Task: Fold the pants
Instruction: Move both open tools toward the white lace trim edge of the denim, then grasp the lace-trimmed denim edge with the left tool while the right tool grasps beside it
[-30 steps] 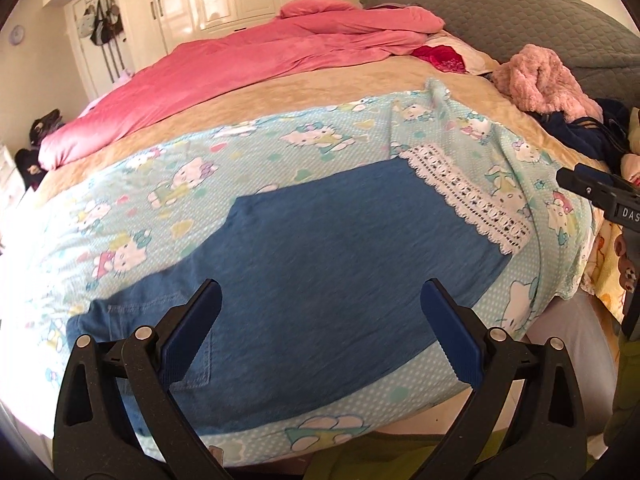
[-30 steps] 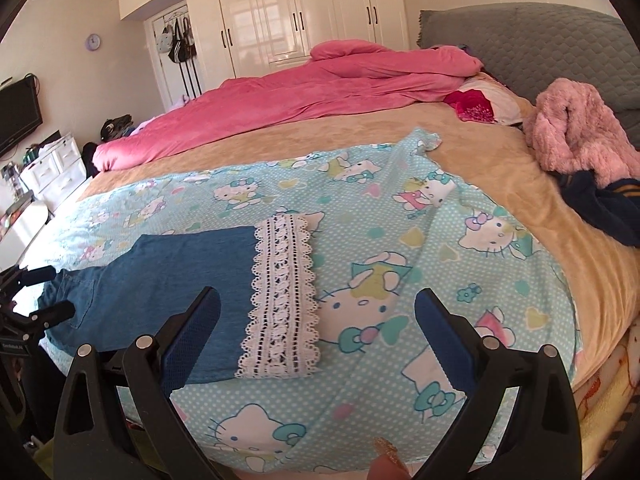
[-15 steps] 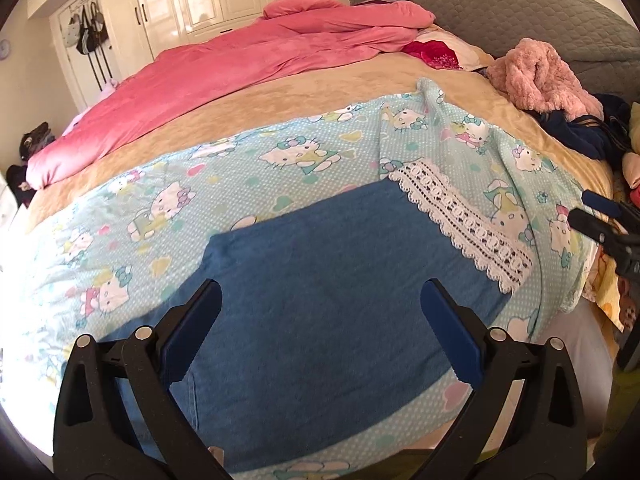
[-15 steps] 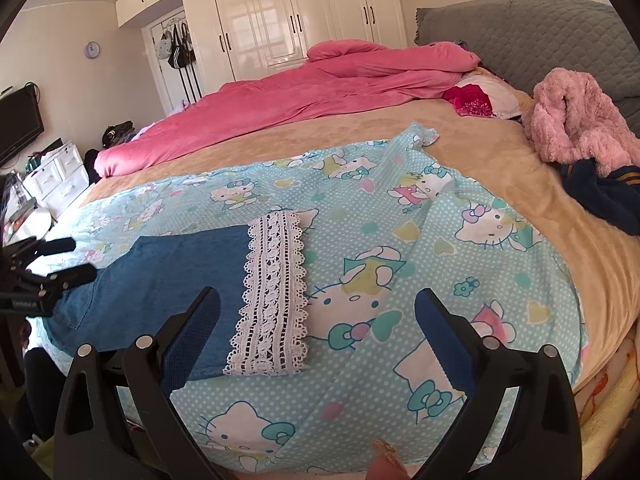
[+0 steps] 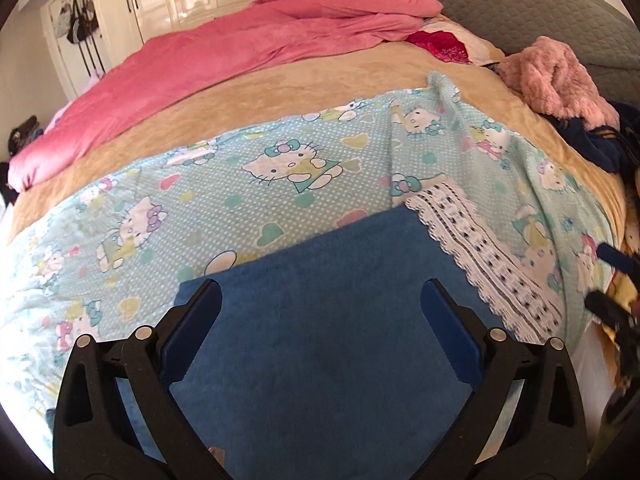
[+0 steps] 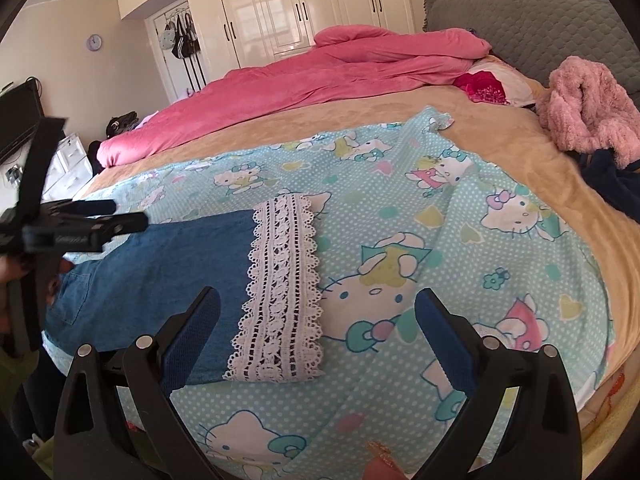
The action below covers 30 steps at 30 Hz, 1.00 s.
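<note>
Both jaws stand wide apart and hold nothing: the left gripper (image 5: 322, 316) hovers over the waist half of the pants (image 5: 328, 320), and the right gripper (image 6: 318, 324) hovers over the hem end, near the front edge of the bed (image 6: 532, 148).

These pants are blue denim-like cloth with a white lace hem (image 6: 280, 288). They lie flat on a cartoon-cat sheet (image 6: 420, 208), apparently already doubled leg on leg, running left to right along the bed's near edge. A back pocket (image 6: 74, 296) shows at the waist end.

By my judgement the cloth is soft and limp, light enough for one gripper to lift, yet a little heavier and less slippery than the thin sheet under it. It should drape and sag from any single pinch, so two holds at matching corners would keep an edge straight. Good places look like the waistband corners for the left gripper and the hem corners for the right. That lace is openwork and could snag or stretch, so pinching just inside it, on the denim, seems safer. A deep bite risks catching the sheet too.

No container shows in either view. Beyond the sheet lie a pink duvet (image 6: 320, 76), a fluffy pink garment (image 6: 588, 108) and dark clothes (image 6: 616, 184).
</note>
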Each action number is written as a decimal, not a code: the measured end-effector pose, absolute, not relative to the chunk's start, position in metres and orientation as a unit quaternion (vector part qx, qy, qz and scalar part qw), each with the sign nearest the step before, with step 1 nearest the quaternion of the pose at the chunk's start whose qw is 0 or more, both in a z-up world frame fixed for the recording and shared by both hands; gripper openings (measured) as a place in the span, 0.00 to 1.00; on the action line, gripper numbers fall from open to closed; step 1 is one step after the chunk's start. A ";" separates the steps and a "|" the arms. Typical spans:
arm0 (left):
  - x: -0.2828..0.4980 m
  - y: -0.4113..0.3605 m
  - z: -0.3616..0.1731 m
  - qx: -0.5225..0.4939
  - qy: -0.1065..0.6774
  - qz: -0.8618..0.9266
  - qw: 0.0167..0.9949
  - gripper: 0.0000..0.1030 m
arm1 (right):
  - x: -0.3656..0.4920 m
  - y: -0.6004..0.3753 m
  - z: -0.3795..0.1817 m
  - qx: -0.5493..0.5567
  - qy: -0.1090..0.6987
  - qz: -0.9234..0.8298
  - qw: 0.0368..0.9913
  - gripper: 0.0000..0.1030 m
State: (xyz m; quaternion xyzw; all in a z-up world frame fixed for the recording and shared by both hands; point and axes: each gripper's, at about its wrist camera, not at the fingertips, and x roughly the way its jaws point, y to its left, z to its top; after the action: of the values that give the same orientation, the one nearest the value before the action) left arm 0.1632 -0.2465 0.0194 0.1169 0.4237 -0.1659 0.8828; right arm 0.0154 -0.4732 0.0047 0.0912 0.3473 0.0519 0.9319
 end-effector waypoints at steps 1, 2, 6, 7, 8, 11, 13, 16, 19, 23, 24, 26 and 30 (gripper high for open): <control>0.168 -0.248 0.017 0.117 0.425 -0.166 0.882 0.91 | 0.017 -0.472 0.004 0.091 0.350 0.054 0.931 0.94; 0.173 -0.249 0.015 0.118 0.427 -0.166 0.881 0.91 | 0.019 -0.470 0.003 0.090 0.352 0.055 0.930 0.94; 0.191 -0.253 0.007 0.105 0.432 -0.181 0.877 0.91 | 0.024 -0.463 0.000 0.079 0.357 0.058 0.929 0.94; 0.194 -0.254 0.005 0.102 0.430 -0.185 0.878 0.91 | 0.026 -0.461 -0.001 0.077 0.359 0.059 0.928 0.94; 0.199 -0.256 0.003 0.100 0.430 -0.190 0.877 0.91 | 0.027 -0.460 0.000 0.076 0.359 0.059 0.928 0.94; 0.210 -0.261 -0.003 0.095 0.438 -0.202 0.871 0.91 | 0.030 -0.456 -0.001 0.075 0.359 0.062 0.928 0.94; 0.216 -0.266 -0.004 0.099 0.437 -0.209 0.869 0.91 | 0.033 -0.453 -0.003 0.076 0.361 0.064 0.927 0.94; 0.223 -0.270 -0.005 0.106 0.432 -0.214 0.870 0.91 | 0.034 -0.450 -0.006 0.078 0.363 0.072 0.926 0.94; 0.229 -0.271 -0.005 0.103 0.432 -0.213 0.870 0.91 | 0.037 -0.444 -0.011 0.079 0.369 0.081 0.923 0.94; 0.233 -0.272 -0.010 0.095 0.439 -0.222 0.865 0.91 | 0.036 -0.442 -0.013 0.089 0.368 0.090 0.921 0.94; 0.234 -0.275 -0.012 0.103 0.440 -0.226 0.863 0.91 | 0.036 -0.441 -0.014 0.090 0.368 0.091 0.921 0.94; 0.234 -0.282 -0.016 0.116 0.437 -0.236 0.860 0.91 | 0.037 -0.441 -0.017 0.089 0.373 0.092 0.919 0.94; 0.238 -0.299 -0.025 0.130 0.439 -0.263 0.849 0.91 | 0.040 -0.444 -0.025 0.094 0.385 0.085 0.914 0.94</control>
State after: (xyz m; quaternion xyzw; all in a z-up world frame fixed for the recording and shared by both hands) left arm 0.2380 -0.2989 -0.0250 0.1296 0.4389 -0.2634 0.8492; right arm 0.0397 -0.4441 -0.0251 0.0939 0.3849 0.0853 0.9142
